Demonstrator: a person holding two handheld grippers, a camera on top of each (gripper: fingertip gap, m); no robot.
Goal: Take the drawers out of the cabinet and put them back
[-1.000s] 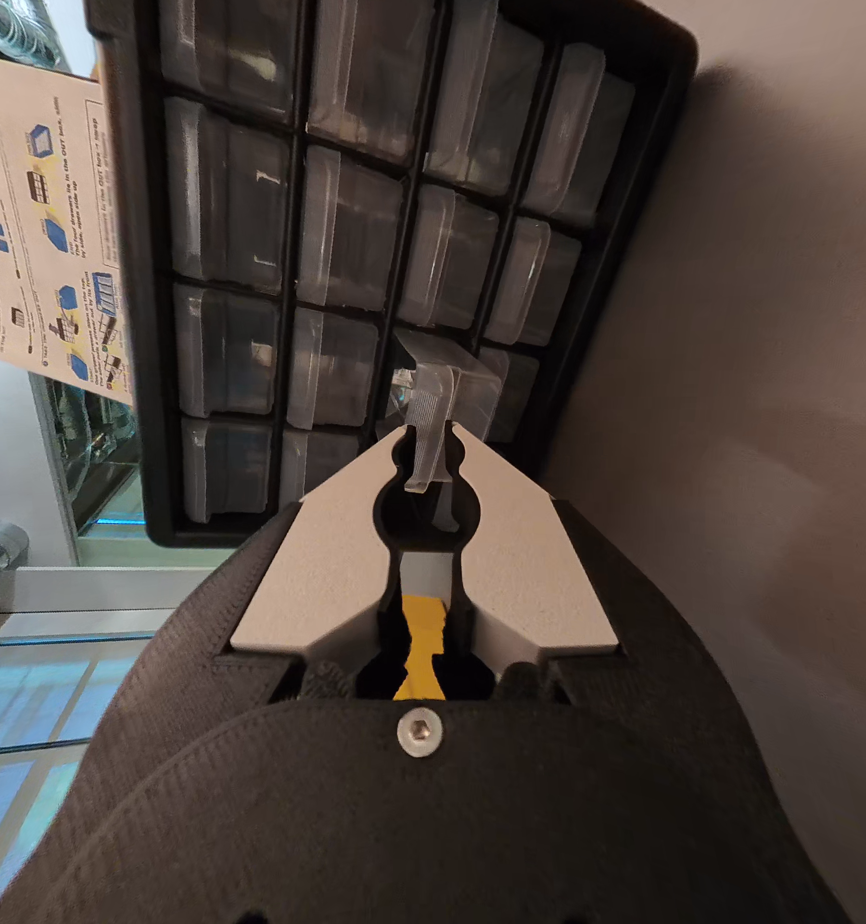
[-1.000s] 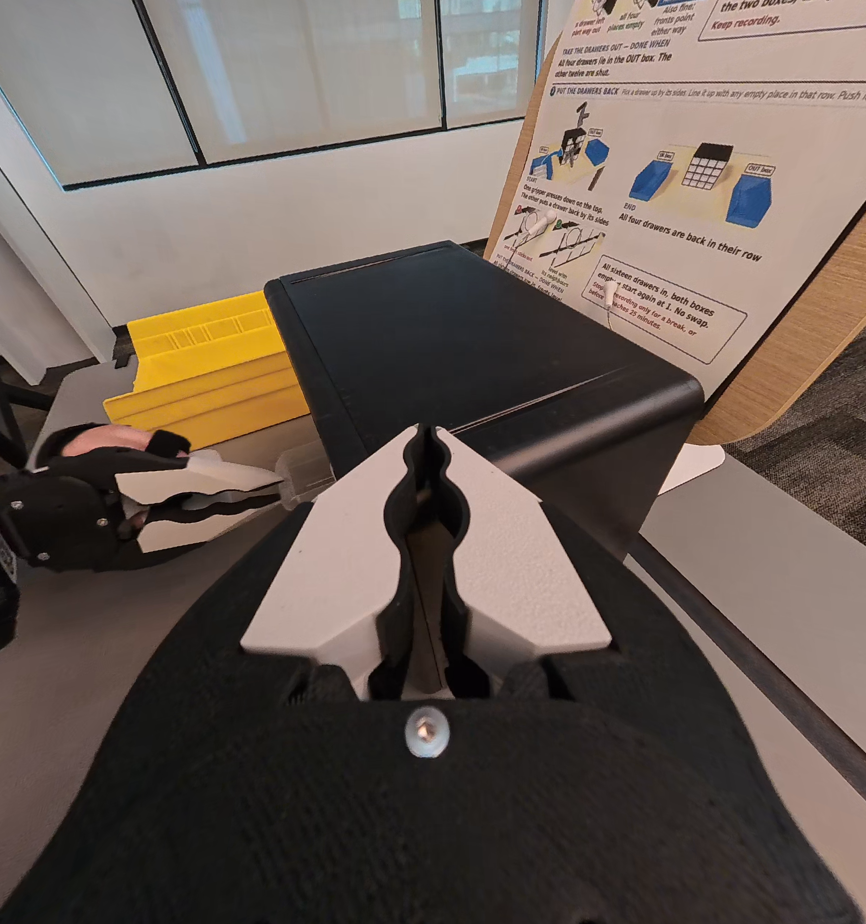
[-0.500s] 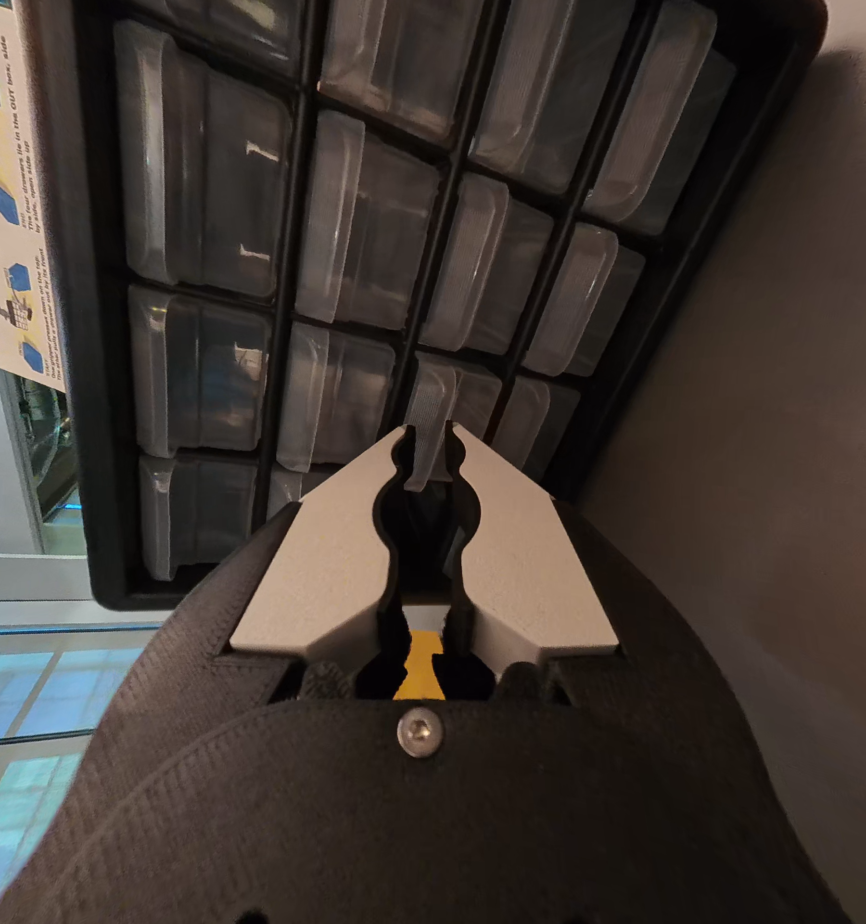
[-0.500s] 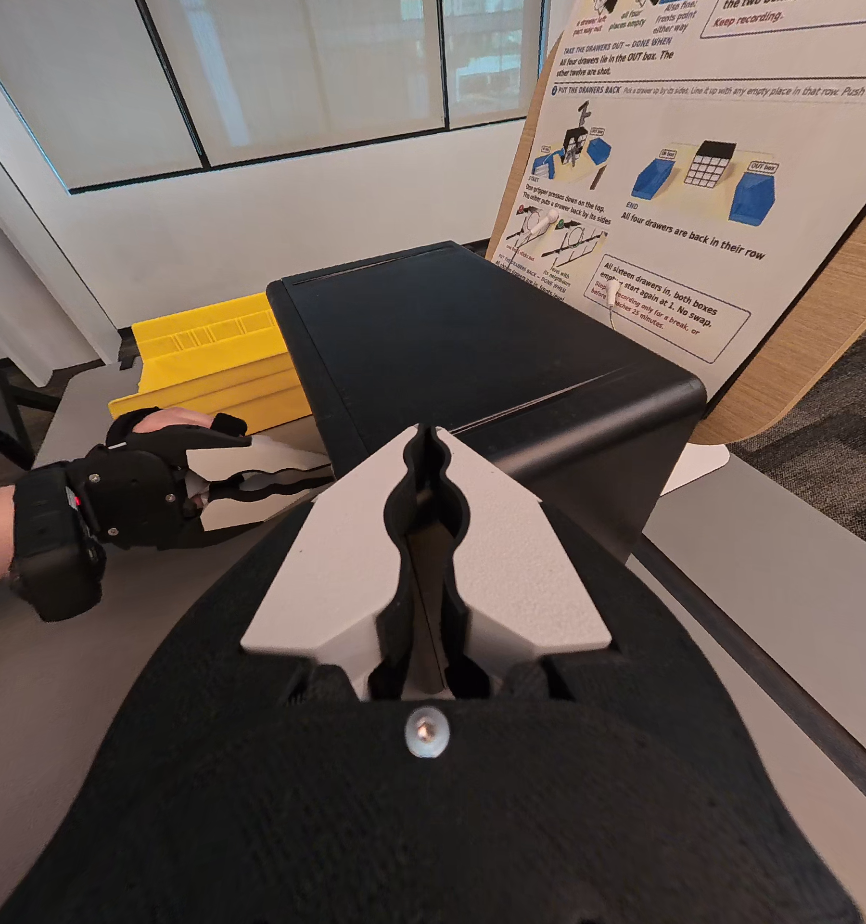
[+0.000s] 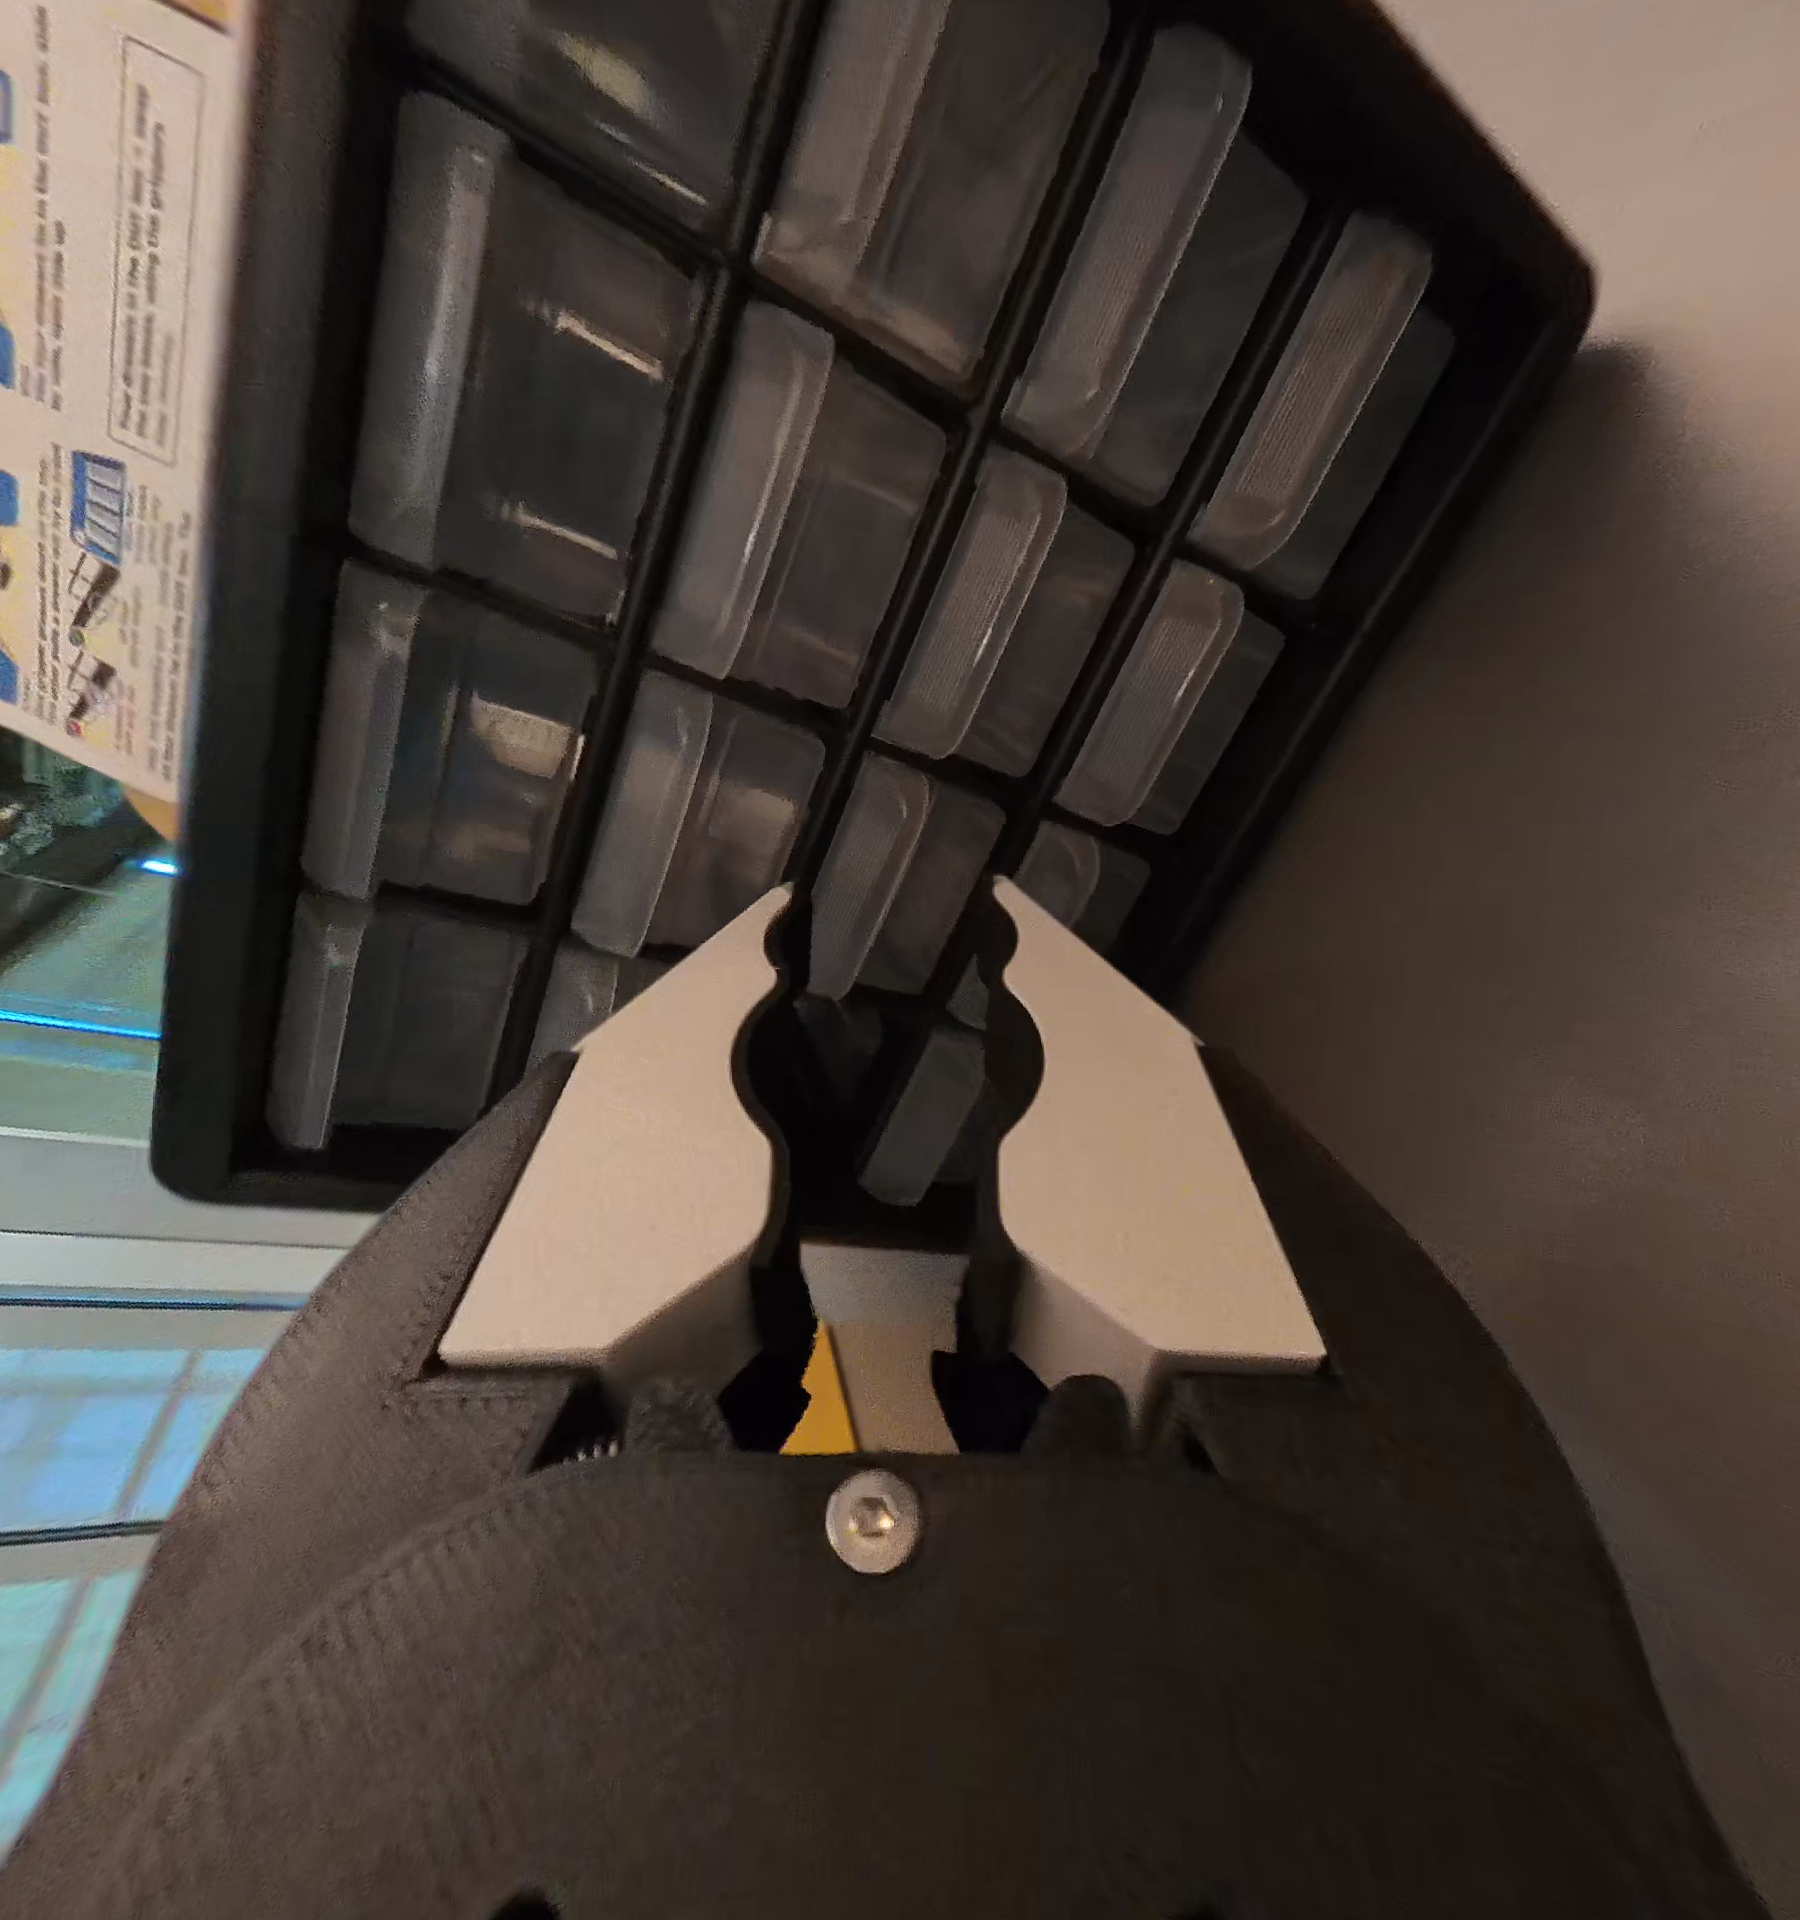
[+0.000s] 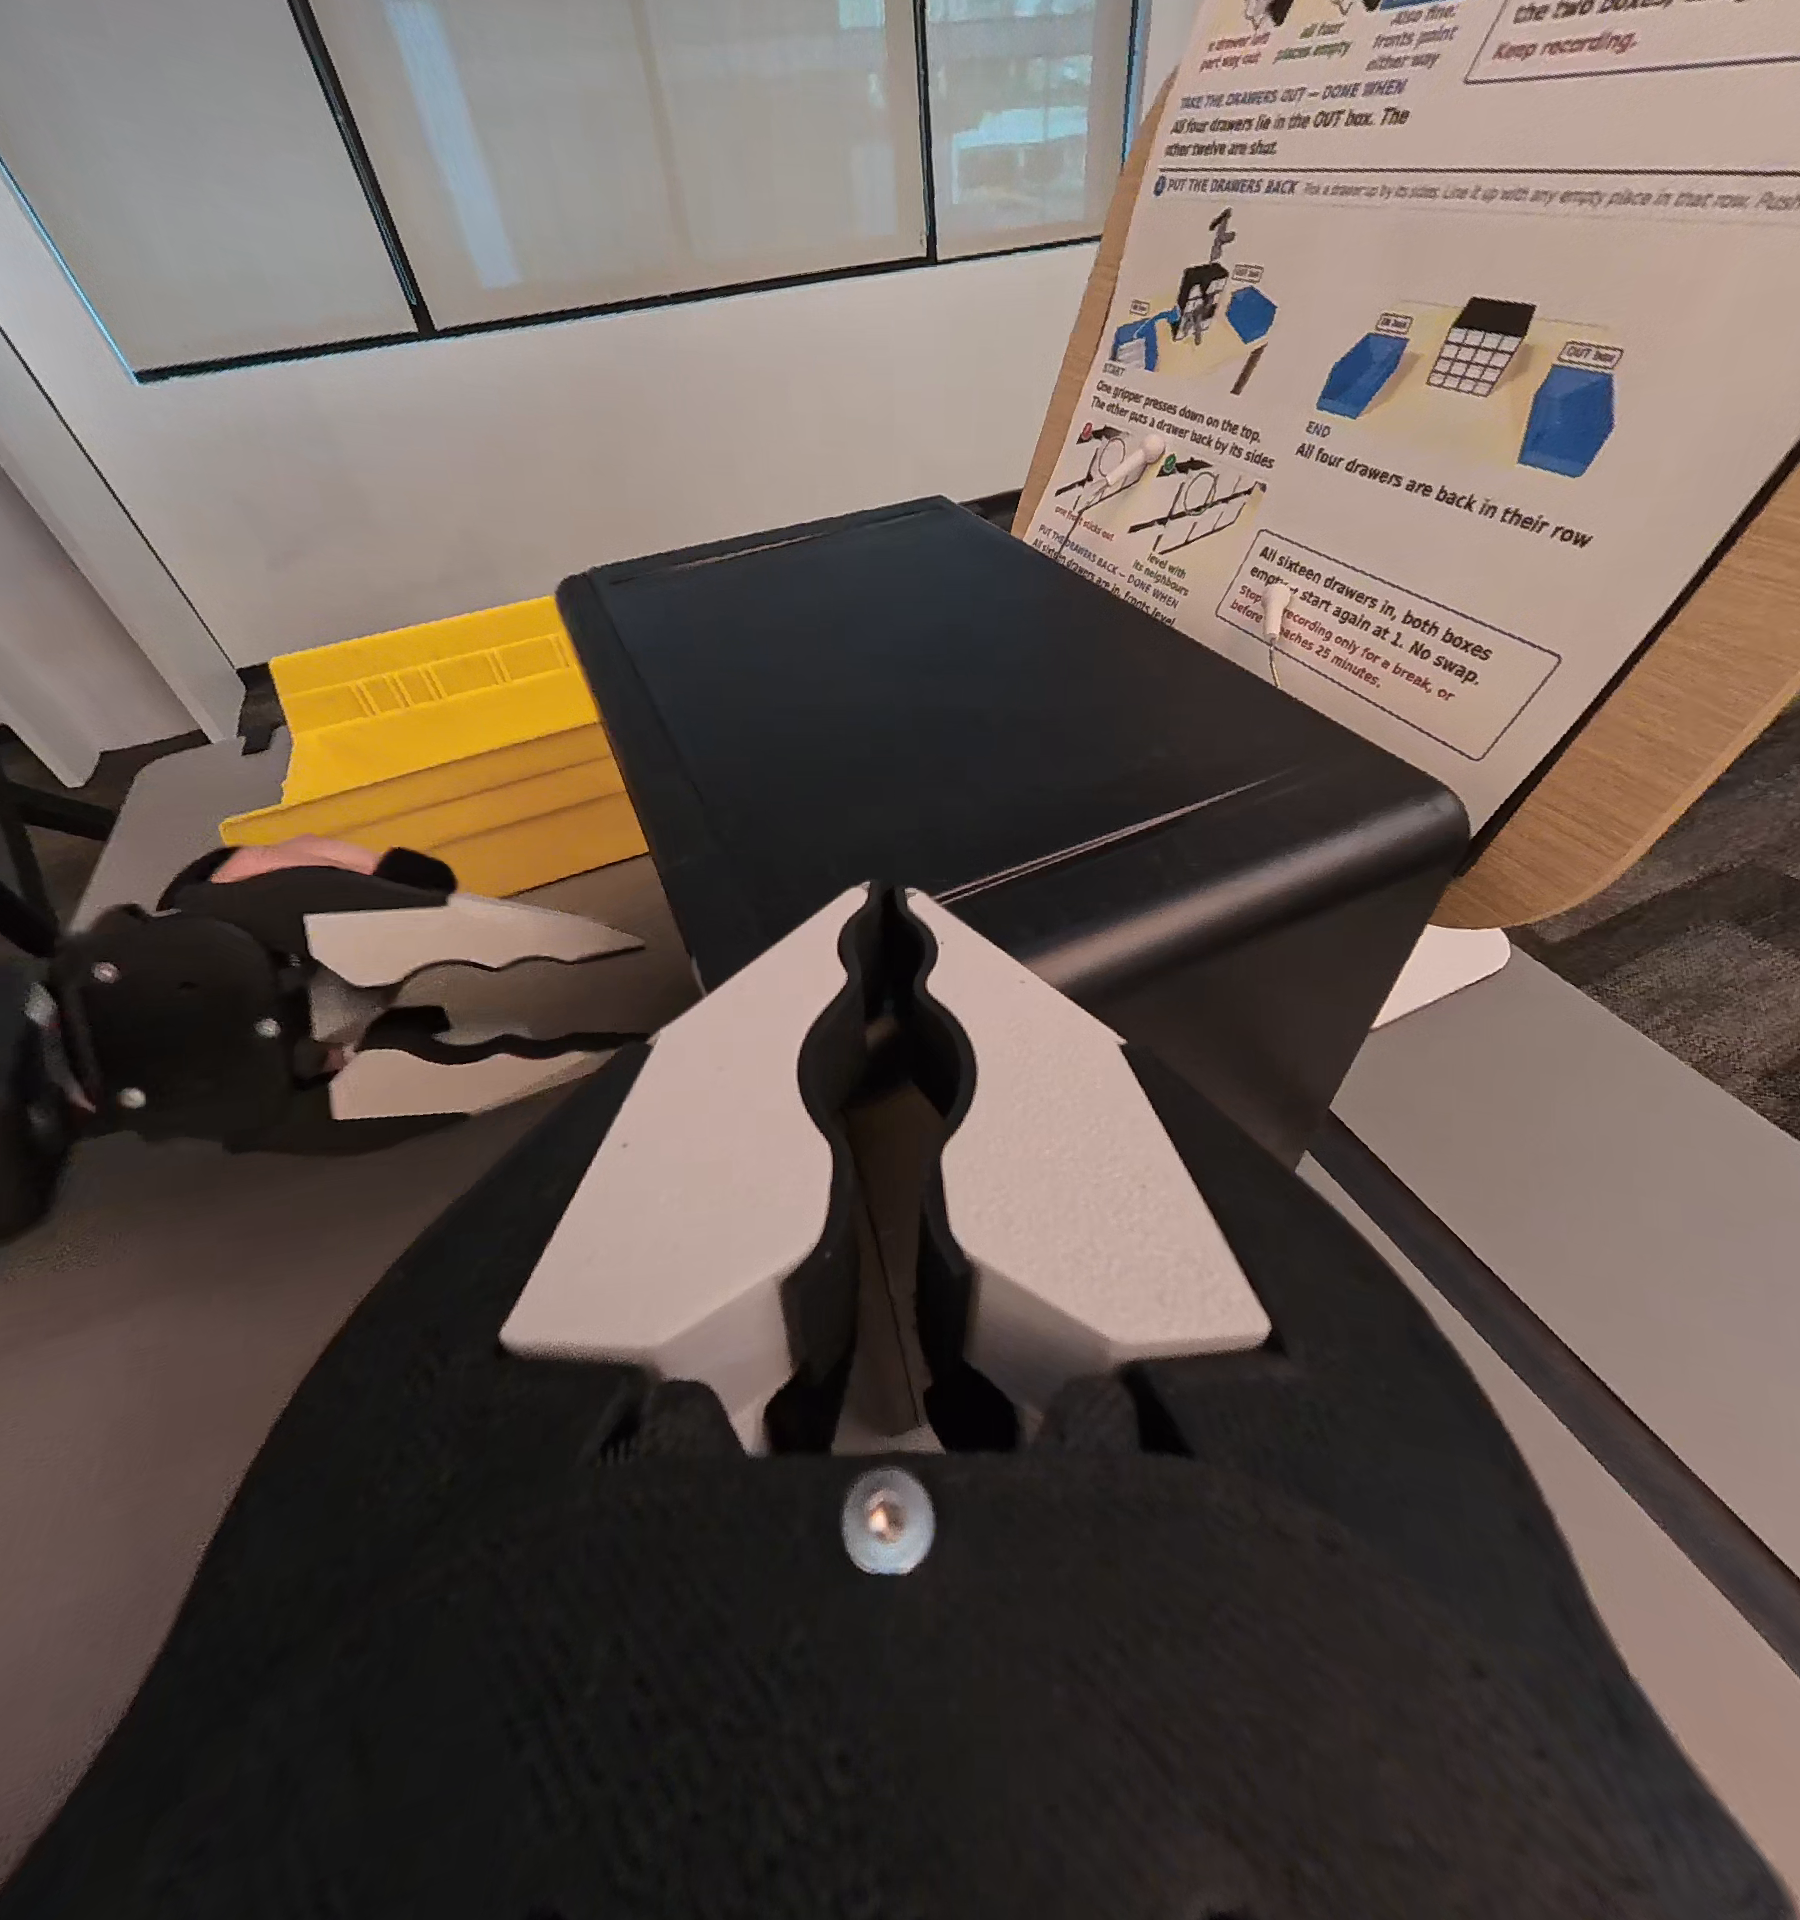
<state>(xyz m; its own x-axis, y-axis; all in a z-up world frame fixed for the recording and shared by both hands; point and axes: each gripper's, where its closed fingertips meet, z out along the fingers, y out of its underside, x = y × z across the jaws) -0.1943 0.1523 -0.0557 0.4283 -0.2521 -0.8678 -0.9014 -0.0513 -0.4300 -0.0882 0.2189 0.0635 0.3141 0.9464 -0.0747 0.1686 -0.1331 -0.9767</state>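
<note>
The black cabinet [image 5: 221, 644] fills the left wrist view, turned sideways, its grid full of clear plastic drawers [image 5: 802, 509]. My left gripper [image 5: 891, 914] is open and empty, a short way off the cabinet front, in line with one clear drawer [image 5: 875, 873] that sits in its slot. In the right wrist view my right gripper [image 6: 888, 902] is shut, its tips at the front edge of the cabinet's top [image 6: 937, 707]. The left gripper also shows in the right wrist view [image 6: 605, 987], open, at the cabinet's front.
A yellow bin [image 6: 439, 738] stands on the grey table [image 6: 148, 1403] beyond the cabinet's left side. A printed instruction board [image 6: 1498, 312] leans on a wooden panel right of the cabinet. A white wall with windows [image 6: 615, 156] is behind. The table's right edge [image 6: 1602, 1475] runs near my right gripper. My hands' fingertips stand some 20 centimeters from each other. The black cabinet [image 5: 221, 644] sits 9 centimeters or so from the ends of my left fingers.
My left gripper pushed the clear drawer it held by the handle into its slot, then let go, opened and drew back a little. My right gripper stayed on the cabinet top.
</note>
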